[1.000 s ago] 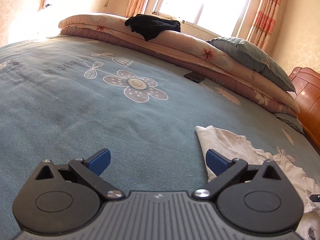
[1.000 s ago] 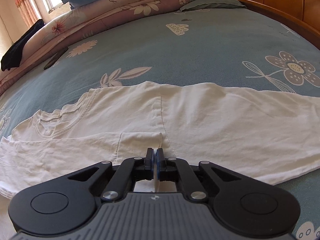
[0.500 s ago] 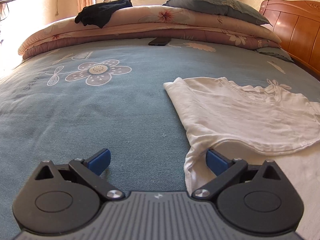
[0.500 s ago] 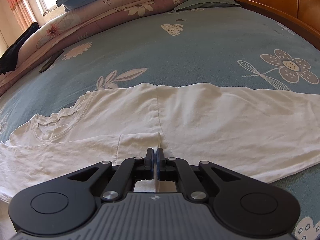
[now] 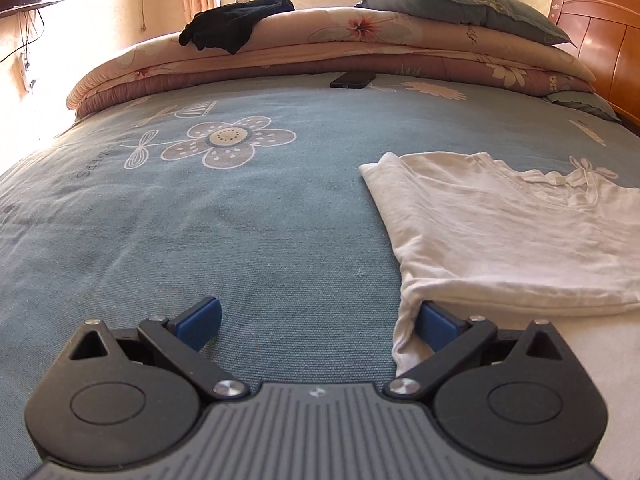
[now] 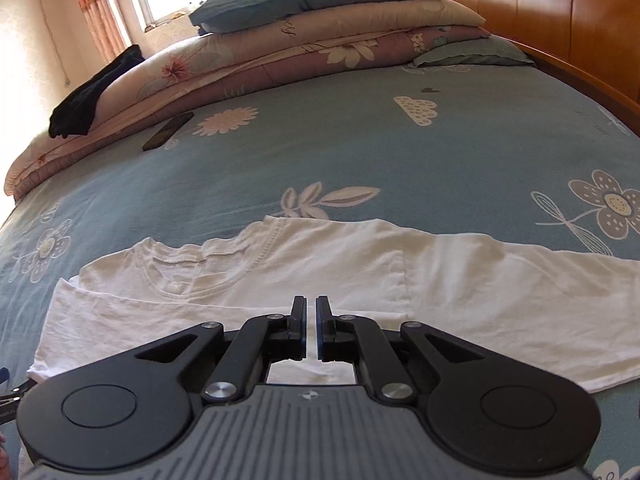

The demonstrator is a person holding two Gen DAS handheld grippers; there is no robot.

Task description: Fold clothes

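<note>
Right gripper [image 6: 311, 330]: jaws almost together with a thin slit of daylight between them, nothing pinched, hanging over the near folded strip of the white T-shirt [image 6: 320, 280].
Risk at the right: if it drops and bites from here it could catch both layers of that folded-in strip rather than one edge, and the fold it sits above would drag open.
Left gripper [image 5: 320, 322]: jaws spread wide, not clamped; the right pad [image 5: 438, 326] sits just under the drooping corner of the shirt's edge [image 5: 404, 320], the other pad on bare cover.
Risk at the left: that corner is draped over one pad only, so closing now may grab a thin lip of cloth that slips out on the lift, or snag the bed cover [image 5: 200, 220] along with it.
Shirt position: lying flat across the blue flowered cover, collar [image 6: 192, 276] toward the left in the right wrist view, one side already folded inward, hem end stretching right.
Risk in the cloth: soft and wrinkled, so uneven pulls from the two hands would skew the next fold.
Further back: a dark phone [image 5: 353, 79] lies near the stacked quilts [image 5: 360, 48]; well apart, little danger.
</note>
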